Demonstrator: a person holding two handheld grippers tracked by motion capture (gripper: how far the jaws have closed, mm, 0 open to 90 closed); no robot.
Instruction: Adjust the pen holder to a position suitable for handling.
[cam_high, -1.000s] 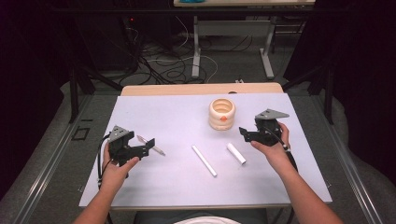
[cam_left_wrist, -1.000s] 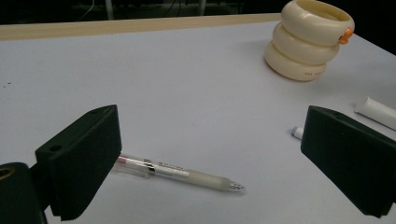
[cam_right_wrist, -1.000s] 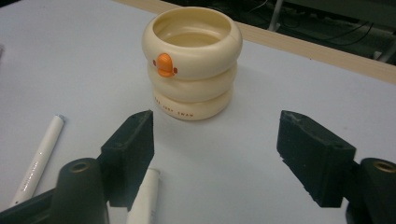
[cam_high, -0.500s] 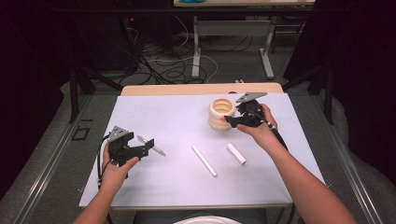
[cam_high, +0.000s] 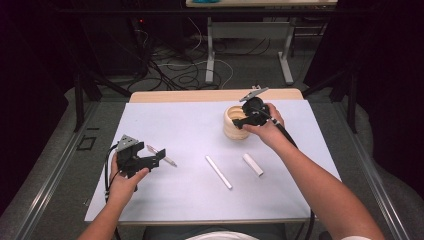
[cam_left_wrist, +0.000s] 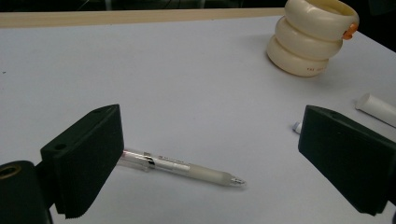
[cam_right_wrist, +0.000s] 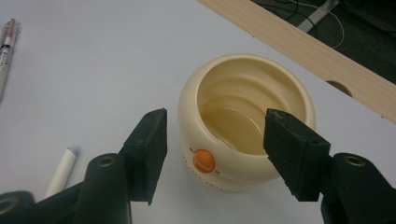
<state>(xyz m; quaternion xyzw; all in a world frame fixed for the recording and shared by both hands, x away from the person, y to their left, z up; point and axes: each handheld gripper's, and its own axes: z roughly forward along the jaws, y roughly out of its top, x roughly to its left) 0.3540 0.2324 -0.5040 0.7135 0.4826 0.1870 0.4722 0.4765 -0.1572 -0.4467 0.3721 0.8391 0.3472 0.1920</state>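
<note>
One cream ribbed plastic cup (cam_high: 235, 122) at the table's far right, right gripper (cam_right_wrist: 212, 140) spread above its near wall. Two white sticks (cam_high: 218, 172); one clear pen (cam_left_wrist: 182, 165) ahead of the left gripper (cam_left_wrist: 210, 154), jaws apart.

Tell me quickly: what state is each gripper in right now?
Left gripper: open, holding nothing, over the pen.
Right gripper: open, holding nothing, jaws astride the cream cup's near wall.
</note>
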